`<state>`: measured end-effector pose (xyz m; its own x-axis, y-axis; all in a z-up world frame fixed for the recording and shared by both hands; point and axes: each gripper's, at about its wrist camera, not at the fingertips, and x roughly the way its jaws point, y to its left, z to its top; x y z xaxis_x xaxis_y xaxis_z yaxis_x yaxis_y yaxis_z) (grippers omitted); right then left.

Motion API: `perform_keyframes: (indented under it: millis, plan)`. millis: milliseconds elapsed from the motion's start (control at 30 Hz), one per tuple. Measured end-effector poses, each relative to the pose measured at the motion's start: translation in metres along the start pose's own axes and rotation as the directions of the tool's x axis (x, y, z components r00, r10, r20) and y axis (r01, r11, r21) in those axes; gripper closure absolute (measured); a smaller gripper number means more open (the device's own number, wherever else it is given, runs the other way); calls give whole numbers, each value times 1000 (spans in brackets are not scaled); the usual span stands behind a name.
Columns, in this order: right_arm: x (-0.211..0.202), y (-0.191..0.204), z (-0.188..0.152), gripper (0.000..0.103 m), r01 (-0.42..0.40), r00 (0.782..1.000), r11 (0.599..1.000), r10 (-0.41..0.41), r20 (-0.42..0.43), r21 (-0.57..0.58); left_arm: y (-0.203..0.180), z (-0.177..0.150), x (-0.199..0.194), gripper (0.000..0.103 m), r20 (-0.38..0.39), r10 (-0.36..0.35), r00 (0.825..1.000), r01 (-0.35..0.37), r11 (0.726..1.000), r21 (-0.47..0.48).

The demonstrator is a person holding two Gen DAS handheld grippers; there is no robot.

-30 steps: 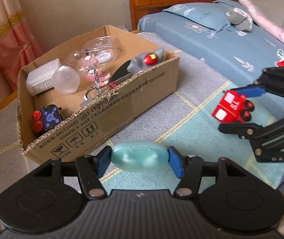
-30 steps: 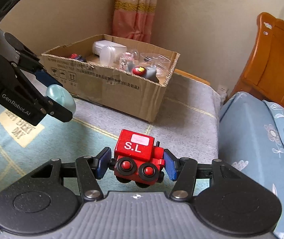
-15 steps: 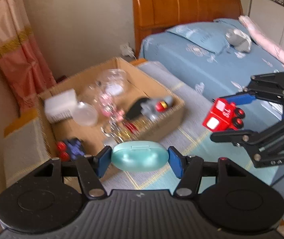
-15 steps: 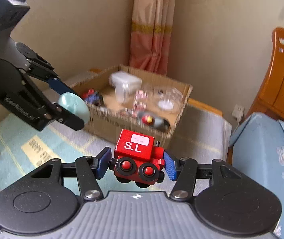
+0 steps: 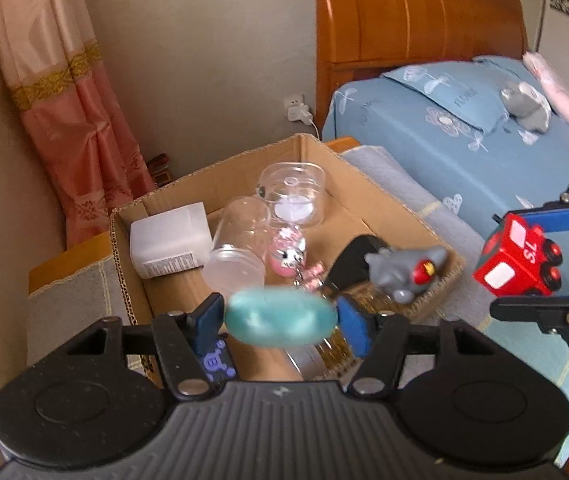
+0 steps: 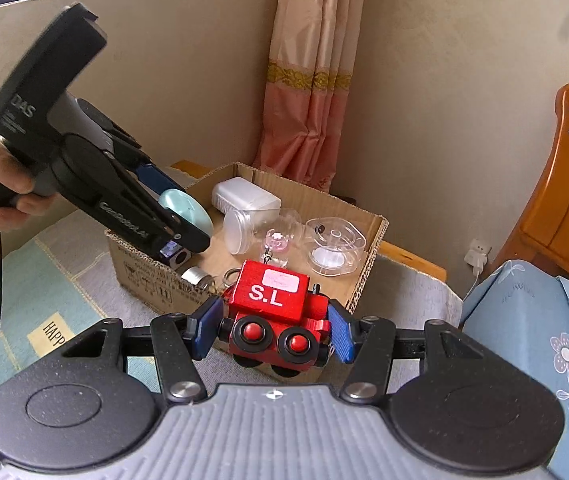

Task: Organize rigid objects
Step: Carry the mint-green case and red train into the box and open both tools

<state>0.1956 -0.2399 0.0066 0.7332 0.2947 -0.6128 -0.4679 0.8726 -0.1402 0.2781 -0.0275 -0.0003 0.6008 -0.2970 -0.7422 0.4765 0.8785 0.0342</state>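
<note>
Left wrist view: left gripper jaws opening around a blurred teal case, seemingly loose, above the cardboard box; at 3 o'clock, right gripper clamps the red toy train.

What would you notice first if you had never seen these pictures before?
The bright red toy train marked S.L stands out first, pinched between the right gripper fingers in front of the cardboard box. Next comes the blurry teal oval case between the left gripper fingers, which are opening above the box. Inside the box, a grey toy with a red spot lies near clear plastic containers.
</note>
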Motion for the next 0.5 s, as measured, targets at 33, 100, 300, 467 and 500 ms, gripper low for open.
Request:
perform_keyframes:
  millis: [33, 100, 300, 467, 500]
  plan:
    - [2, 0, 2, 42, 3, 1000, 1000, -3, -2, -3, 2, 0, 0, 16, 7, 1, 1000, 0, 1000, -13]
    - [5, -1, 5, 42, 8, 1000, 1000, -8, -5, -4, 5, -2, -2, 6, 35, 14, 999, -13, 1000, -27]
    - [21, -10, 19, 42, 6, 1000, 1000, -5, -12, 22, 10, -11, -7, 5, 36, 43, 998, -42, 999, -25]
    - [39, -19, 33, 42, -1, 1000, 998, 2, -20, 57, 13, -24, -20, 3, 62, 61, 996, -59, 998, -36]
    - [43, -21, 36, 42, 1, 1000, 998, 1, -24, 63, 12, -26, -22, 2, 68, 64, 996, -61, 998, -35]
